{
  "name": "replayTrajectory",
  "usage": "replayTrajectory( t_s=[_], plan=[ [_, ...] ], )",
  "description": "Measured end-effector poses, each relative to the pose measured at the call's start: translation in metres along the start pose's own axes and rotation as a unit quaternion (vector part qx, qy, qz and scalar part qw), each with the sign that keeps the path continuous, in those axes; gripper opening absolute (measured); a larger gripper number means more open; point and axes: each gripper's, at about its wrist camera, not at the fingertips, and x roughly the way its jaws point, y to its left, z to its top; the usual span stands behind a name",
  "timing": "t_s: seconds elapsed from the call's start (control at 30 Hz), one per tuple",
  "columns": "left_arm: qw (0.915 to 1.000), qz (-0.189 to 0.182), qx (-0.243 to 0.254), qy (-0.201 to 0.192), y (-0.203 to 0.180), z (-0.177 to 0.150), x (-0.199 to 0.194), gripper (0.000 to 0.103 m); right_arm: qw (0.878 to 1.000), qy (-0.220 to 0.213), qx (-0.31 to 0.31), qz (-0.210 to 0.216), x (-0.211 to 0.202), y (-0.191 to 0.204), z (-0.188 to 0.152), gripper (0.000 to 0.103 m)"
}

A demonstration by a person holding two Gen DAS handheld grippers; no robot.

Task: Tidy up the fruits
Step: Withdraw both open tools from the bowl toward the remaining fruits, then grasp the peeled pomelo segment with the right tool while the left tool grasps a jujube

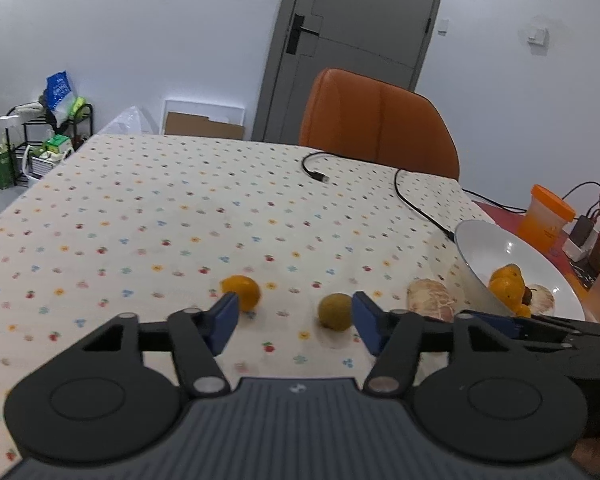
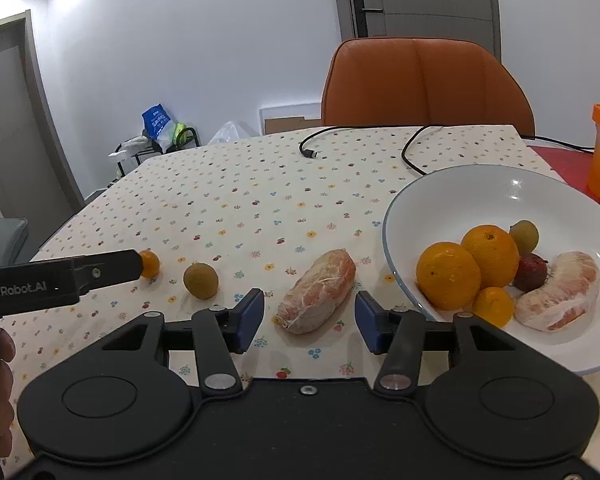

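Observation:
My left gripper hovers low over the flowered tablecloth with its blue pads apart. A small orange sits just past the left pad, and a yellow-green round fruit lies close by the right pad, untouched. My right gripper is open around a peeled pomelo segment, with a gap on both sides. To its right, the white bowl holds oranges, another pomelo segment, a dark red fruit and a green one. The right wrist view also shows the left gripper beside the small orange.
A black cable snakes across the far side of the table. An orange chair stands behind it. At the far right, an orange-lidded container and a charger sit on a red mat. A rack of bags stands on the floor at the left.

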Motion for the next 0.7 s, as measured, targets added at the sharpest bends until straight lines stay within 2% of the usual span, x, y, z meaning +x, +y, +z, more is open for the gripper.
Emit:
replayTrajectory(
  t_s=[0.23,0.47,0.63,0.7],
  plan=[
    [0.9998,-0.017,0.006,0.009,-0.010,0.000,0.012,0.043,1.000,0.007,-0.016,0.001,0.009,0.006,0.000,0.047],
    [0.9993,-0.031,0.000,0.021,-0.011,-0.001,0.024,0.030,0.999,0.013,-0.038,-0.017,0.018,0.016,0.001,0.046],
    [0.9987,-0.044,-0.006,0.024,-0.012,-0.001,0.029,0.027,0.998,0.014,-0.049,-0.024,0.023,0.018,0.001,0.041],
    [0.9983,-0.051,-0.009,0.026,-0.012,-0.002,0.030,0.023,0.999,0.013,-0.045,-0.025,0.024,0.016,0.002,0.036]
  ],
)
